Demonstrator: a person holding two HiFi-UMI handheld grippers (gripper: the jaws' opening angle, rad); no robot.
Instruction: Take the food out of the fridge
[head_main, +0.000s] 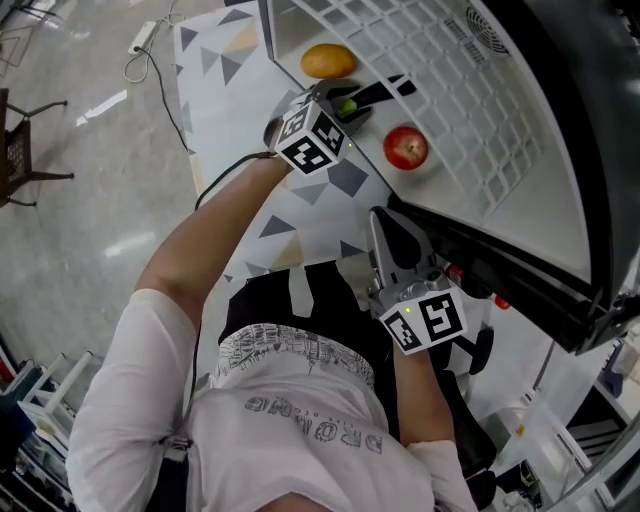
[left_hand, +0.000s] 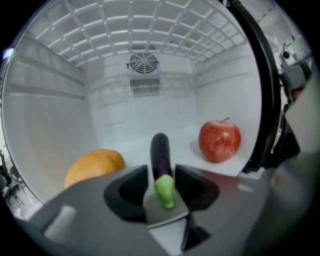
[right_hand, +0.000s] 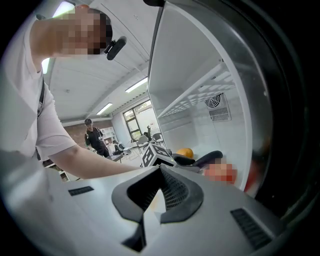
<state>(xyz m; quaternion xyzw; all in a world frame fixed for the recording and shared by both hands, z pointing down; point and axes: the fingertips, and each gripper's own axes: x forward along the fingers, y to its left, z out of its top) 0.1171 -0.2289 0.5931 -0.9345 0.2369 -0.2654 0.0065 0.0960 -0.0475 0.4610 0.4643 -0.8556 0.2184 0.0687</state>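
A dark purple eggplant (left_hand: 160, 152) with a green stem end (head_main: 347, 104) lies on the white fridge floor (left_hand: 130, 145). My left gripper (left_hand: 161, 172) reaches into the fridge, its jaws standing open on either side of that stem end with thin gaps at both sides; in the head view the left gripper (head_main: 352, 100) sits between the other two fruits. An orange (head_main: 327, 61) (left_hand: 93, 166) rests to its left and a red apple (head_main: 406, 148) (left_hand: 219, 140) to its right. My right gripper (head_main: 382, 218) (right_hand: 160, 171) hangs outside by the fridge's lower edge, shut and empty.
A white wire shelf (head_main: 430, 70) spans the fridge above the food, with a round fan vent (left_hand: 142, 63) on the back wall. The black door seal (head_main: 520, 275) runs along the right. A patterned mat (head_main: 235, 55) covers the floor; a chair (head_main: 20, 150) stands far left.
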